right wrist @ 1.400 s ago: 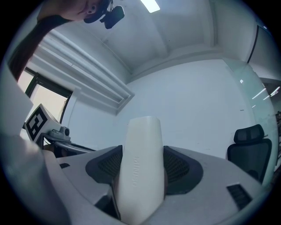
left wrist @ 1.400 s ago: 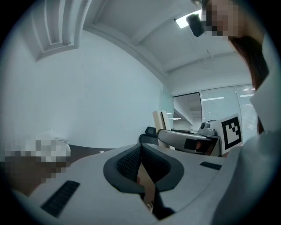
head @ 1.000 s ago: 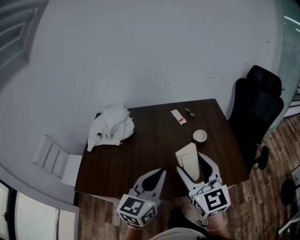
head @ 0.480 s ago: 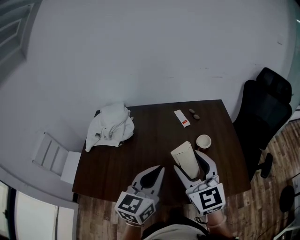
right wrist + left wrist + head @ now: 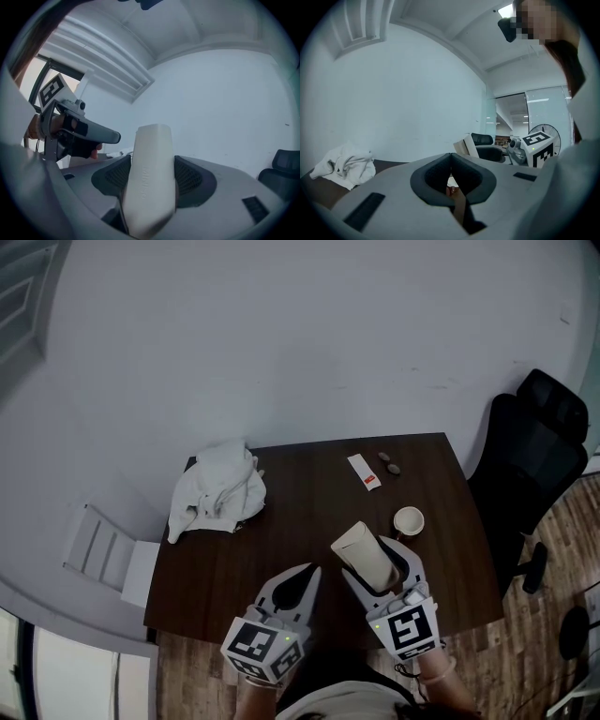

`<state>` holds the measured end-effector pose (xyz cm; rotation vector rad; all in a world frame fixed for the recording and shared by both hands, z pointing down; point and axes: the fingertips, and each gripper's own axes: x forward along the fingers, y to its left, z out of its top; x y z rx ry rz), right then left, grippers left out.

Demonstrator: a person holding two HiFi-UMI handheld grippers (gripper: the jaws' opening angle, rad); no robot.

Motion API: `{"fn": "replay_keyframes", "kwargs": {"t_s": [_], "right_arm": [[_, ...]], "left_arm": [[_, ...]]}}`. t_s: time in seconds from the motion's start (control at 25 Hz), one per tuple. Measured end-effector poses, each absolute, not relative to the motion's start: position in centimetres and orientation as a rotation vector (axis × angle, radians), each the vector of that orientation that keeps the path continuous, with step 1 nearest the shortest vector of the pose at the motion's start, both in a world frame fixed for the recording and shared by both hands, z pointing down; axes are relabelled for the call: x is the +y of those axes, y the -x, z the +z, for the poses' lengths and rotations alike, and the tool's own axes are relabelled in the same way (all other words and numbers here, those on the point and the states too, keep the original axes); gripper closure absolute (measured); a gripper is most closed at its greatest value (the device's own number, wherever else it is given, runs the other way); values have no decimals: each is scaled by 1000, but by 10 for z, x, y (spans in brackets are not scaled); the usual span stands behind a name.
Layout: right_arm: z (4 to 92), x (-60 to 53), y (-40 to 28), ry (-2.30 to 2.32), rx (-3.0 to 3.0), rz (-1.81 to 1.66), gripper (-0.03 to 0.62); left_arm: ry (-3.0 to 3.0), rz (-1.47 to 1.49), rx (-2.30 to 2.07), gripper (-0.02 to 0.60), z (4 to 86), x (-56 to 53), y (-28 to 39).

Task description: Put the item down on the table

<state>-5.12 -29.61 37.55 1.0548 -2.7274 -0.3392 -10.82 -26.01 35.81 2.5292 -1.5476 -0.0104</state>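
Two grippers sit low in the head view, both over the near edge of the dark wooden table (image 5: pixel 309 486). The left gripper (image 5: pixel 312 571) points in with its jaws pressed together. The right gripper (image 5: pixel 371 564) carries the item (image 5: pixel 360 553), a pale, smooth, tapered case. It juts out tilted, its broad end leaning up and toward the left gripper. The item looks to be held clear of the tabletop, though its height cannot be read from above. Just beside the right gripper's far jaw stands a small cup (image 5: pixel 409 520). Further back lie a white packet (image 5: pixel 361 472) and two small dark bits (image 5: pixel 389 463). A crumpled white cloth (image 5: pixel 217 488) is well apart at the left corner.

Over to the left gripper view: the dark pads meet along one seam with nothing between them.

Now the right gripper view: both ribbed pads press on the flanks of the item low down. Most of its length rises free above the grip.

So the set-down is not yet done, and it has its hazards. The case is tall, narrow and slanted, so letting go before its base sits flat would likely tip it over. It could tip toward the cup, or off the near edge just below it. Its slick sides could also slip in the pads on the way down.
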Motion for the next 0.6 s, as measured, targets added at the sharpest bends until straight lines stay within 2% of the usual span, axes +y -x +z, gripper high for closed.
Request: {"fn": "replay_keyframes", "kwargs": {"t_s": [0.6], "right_arm": [[447, -319, 90, -919, -2584, -315, 299]], "left_arm": [[-2571, 27, -1480, 563, 361, -296, 139]]}}
